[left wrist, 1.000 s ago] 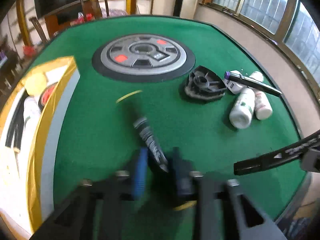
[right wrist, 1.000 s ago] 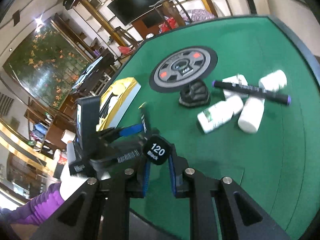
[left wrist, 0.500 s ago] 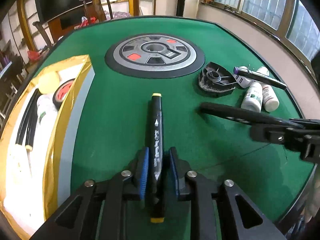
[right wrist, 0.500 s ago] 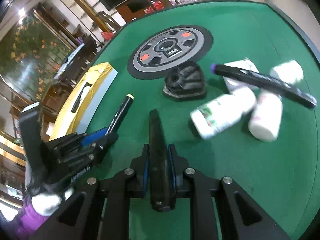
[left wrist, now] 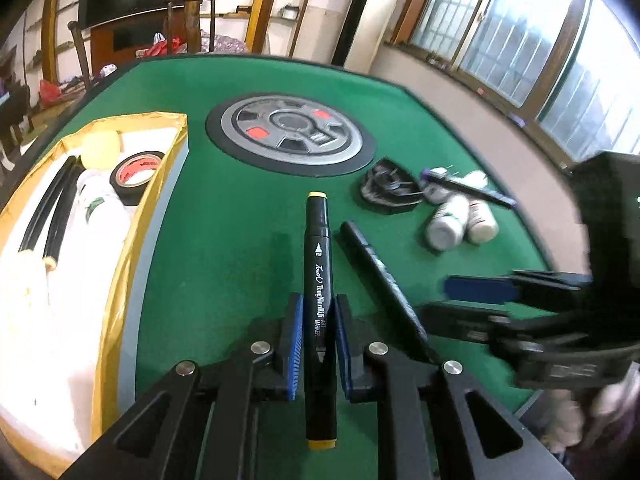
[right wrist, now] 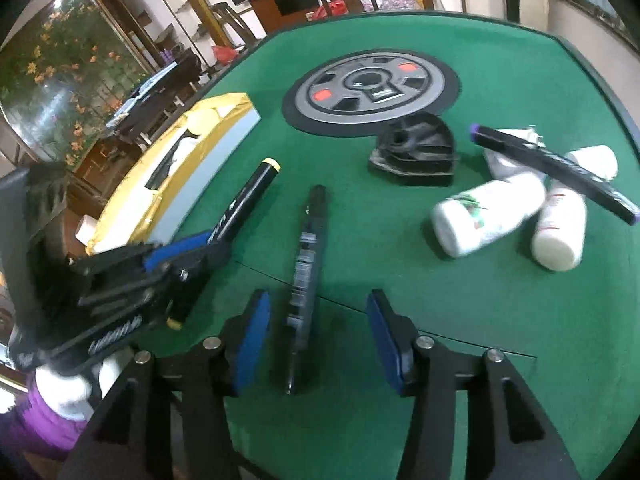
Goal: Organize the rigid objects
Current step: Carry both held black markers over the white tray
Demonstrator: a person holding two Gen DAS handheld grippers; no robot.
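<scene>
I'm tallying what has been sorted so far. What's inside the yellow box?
In the yellow box: a black tape roll with a red core, a white bottle, two black rods and a pale yellow round thing. The wall hides the near part.

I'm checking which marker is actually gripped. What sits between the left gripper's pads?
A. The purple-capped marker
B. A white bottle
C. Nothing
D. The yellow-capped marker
D: the left gripper is shut on the yellow-capped marker, its blue pads pressing the barrel on both sides.
</scene>
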